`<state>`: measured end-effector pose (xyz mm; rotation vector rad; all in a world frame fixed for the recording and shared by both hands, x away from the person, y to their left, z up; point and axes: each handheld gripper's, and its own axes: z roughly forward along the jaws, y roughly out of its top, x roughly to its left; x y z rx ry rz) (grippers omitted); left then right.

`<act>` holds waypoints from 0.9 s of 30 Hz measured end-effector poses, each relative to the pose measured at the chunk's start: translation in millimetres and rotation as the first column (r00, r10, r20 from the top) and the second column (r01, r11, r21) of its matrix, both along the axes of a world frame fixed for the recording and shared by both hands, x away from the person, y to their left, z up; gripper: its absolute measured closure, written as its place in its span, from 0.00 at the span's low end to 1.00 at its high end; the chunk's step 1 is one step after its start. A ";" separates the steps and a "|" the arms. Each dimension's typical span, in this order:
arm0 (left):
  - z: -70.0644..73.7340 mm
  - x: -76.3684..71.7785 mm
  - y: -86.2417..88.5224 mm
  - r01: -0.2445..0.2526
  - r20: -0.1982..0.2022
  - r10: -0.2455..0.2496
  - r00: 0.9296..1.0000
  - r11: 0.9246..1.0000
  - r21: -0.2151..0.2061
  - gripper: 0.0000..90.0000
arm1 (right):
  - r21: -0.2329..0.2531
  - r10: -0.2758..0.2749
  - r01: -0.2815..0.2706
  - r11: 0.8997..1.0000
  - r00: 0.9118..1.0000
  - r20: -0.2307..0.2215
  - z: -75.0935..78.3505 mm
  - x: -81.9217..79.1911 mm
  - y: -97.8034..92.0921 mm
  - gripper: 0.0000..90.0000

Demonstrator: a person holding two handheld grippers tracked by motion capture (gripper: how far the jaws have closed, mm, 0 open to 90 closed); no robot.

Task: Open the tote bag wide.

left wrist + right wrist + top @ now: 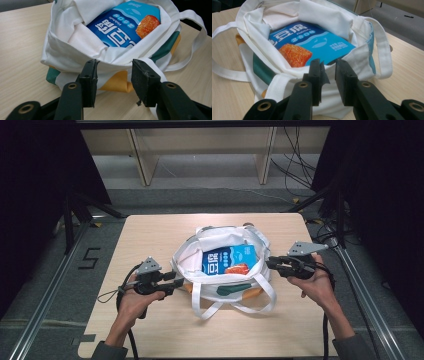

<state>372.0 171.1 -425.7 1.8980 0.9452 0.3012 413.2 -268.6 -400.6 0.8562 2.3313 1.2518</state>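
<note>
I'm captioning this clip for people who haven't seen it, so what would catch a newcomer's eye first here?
First, the bright blue snack packet lying inside the open white tote bag at the middle of the wooden table. Then the two hand-held grippers flanking it: the left gripper with jaws apart at the bag's near rim, and the right gripper at the opposite rim.

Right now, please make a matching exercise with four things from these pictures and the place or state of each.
1. blue packet
2. bag
3. left gripper
4. right gripper

a. jaws wide apart at the bag's rim
b. lies inside the bag
c. jaws close together, narrow gap, at the bag's rim
d. stands open in the middle of the table

Pairs: 1-b, 2-d, 3-a, 4-c
</note>
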 end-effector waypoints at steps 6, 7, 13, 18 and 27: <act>2.3 -3.0 -3.7 0.016 0.011 -0.017 1.000 1.000 0.012 0.53 | 0.001 -0.011 0.011 1.000 1.000 0.005 -0.9 -2.8 -7.6 0.79; 2.3 -3.0 -3.7 0.016 0.011 -0.017 1.000 1.000 0.012 0.53 | 0.001 -0.011 0.011 1.000 1.000 0.005 -0.9 -2.8 -7.6 0.79; -1.0 -2.2 -2.4 0.004 0.001 -0.004 1.000 1.000 0.020 0.51 | 0.016 -0.021 0.022 1.000 1.000 -0.018 -1.0 -7.6 -9.7 0.77; -1.9 -3.0 -0.7 -0.003 0.003 0.003 1.000 1.000 0.018 0.50 | 0.014 -0.029 0.029 0.999 0.999 -0.028 -2.9 -9.6 -10.0 0.76; -4.8 -6.3 2.5 -0.016 -0.001 0.016 1.000 1.000 0.027 0.45 | 0.004 -0.039 0.040 0.999 0.999 -0.038 -7.0 -15.1 -13.9 0.69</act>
